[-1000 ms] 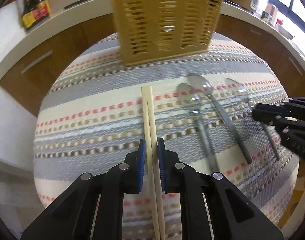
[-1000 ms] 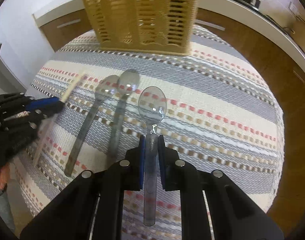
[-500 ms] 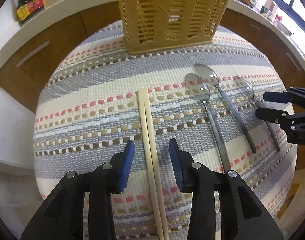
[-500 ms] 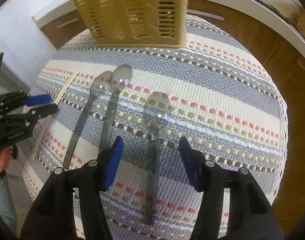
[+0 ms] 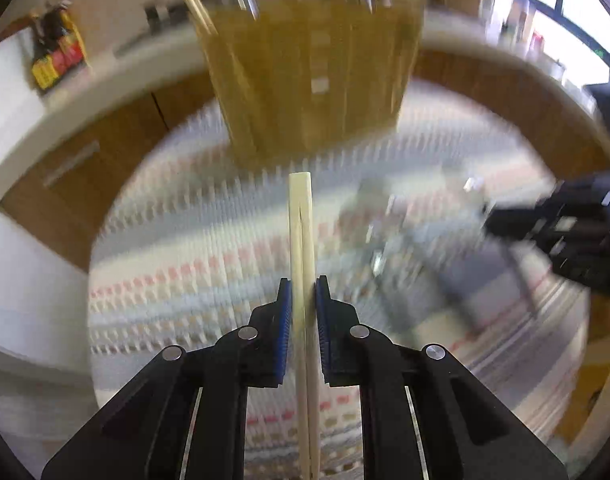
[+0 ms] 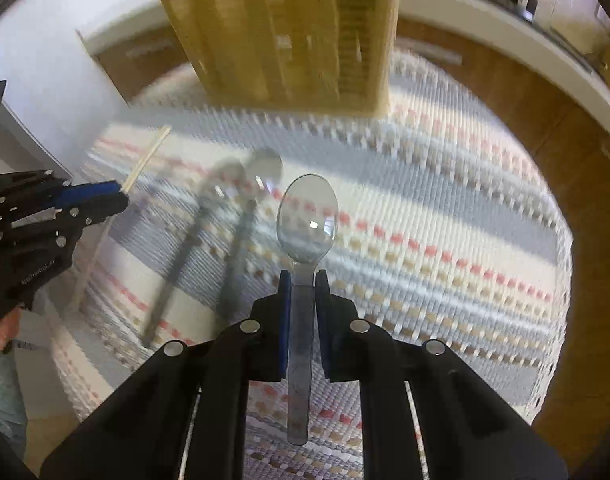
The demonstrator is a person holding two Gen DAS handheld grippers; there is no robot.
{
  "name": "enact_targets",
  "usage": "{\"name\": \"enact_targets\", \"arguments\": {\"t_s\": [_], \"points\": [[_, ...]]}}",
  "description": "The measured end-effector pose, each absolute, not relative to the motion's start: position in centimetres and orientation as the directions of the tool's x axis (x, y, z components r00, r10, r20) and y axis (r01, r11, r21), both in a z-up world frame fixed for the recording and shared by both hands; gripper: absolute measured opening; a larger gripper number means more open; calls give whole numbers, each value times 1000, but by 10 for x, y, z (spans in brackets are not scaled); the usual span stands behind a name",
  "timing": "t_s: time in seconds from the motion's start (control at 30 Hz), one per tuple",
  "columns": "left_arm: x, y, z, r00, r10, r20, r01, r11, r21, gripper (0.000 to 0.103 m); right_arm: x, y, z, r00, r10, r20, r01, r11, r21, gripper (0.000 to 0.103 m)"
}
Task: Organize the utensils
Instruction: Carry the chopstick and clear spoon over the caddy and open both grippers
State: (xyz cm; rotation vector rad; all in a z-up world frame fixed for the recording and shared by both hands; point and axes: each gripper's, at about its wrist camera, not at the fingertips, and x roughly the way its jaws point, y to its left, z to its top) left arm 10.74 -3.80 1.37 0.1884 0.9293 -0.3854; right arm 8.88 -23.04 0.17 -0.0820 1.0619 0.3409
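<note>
Left gripper just closed, pinching chopsticks clear of striped cloth. Right gripper likewise just closed, clamped on clear spoon by handle. Two blurred spoons lying flat between. Yellow basket upright beyond.

basket: mustard yellow
chopsticks: pale wood
spoon: clear grey
cloth: grey, cream, pink-dotted stripes
pads: blue
</note>
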Motion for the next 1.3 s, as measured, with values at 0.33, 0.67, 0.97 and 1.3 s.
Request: {"name": "enact_targets", "arguments": {"t_s": [0.33, 0.67, 0.97, 1.3], "points": [[105, -20, 146, 794, -409, -449, 389, 910, -141, 10, 89, -239, 122, 744, 325, -584, -329, 939, 104, 10], [139, -31, 180, 902, -393, -181, 371, 918, -142, 11, 154, -266, 173, 898, 255, -359, -220, 966, 135, 10], [197, -21, 154, 920, -361, -150, 332, 924, -187, 11, 198, -254, 156, 939, 237, -249, -214, 970, 117, 10], [225, -24, 121, 934, -335, -126, 308, 931, -193, 11, 216, -257, 118, 946, 233, -225, -209, 970, 124, 10]]}}
